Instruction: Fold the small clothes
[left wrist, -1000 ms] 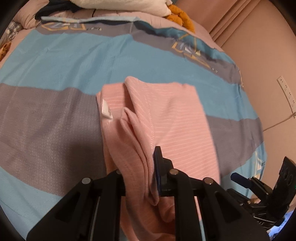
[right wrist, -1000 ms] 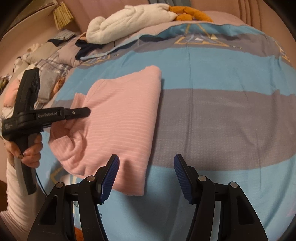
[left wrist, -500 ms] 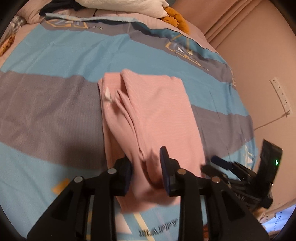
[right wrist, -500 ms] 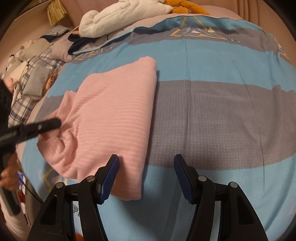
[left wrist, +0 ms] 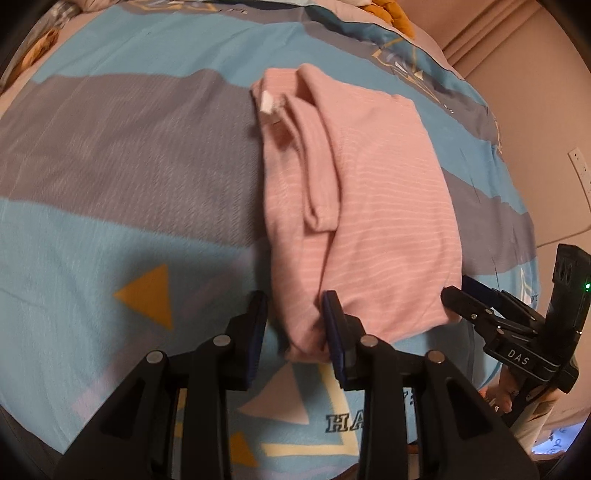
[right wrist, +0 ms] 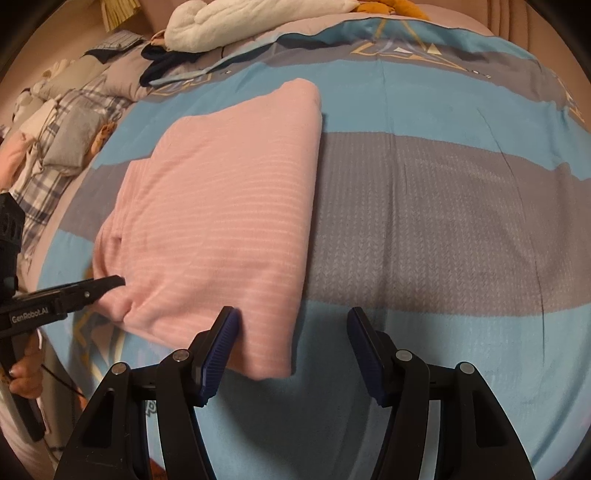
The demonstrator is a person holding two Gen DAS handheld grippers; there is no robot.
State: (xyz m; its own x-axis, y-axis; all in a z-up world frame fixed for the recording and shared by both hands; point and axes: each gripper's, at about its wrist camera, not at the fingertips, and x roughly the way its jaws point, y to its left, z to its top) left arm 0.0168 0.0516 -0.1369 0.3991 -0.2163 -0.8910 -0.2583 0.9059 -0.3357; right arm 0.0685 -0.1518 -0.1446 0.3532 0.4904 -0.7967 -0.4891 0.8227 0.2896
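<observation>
A pink striped garment [left wrist: 369, 184] lies folded in a long rectangle on the blue and grey bedcover [left wrist: 129, 147], its white label [left wrist: 266, 101] at the far left corner. A sleeve fold lies along its left side. My left gripper [left wrist: 294, 299] is at the garment's near left corner with its jaws opening. The corner sits loosely between the fingers, and only the right finger brushes it. In the right wrist view the garment [right wrist: 229, 206] reaches down to my right gripper [right wrist: 293, 314], which is open above the near right corner. The left gripper [right wrist: 110, 282] shows there beside the cloth.
Crumpled clothes and a plaid blanket [right wrist: 55, 129] are piled along the bed's left side. A white plush bundle [right wrist: 240, 22] and an orange toy [right wrist: 402, 5] lie at the far end. A wall with a socket strip [left wrist: 578, 162] is on the right, and the bed's edge runs just below the grippers.
The left gripper was shut on a raised fold of the garment. It laid the fold down, drew back to the near corner and opened its jaws. The right gripper barely moved.
</observation>
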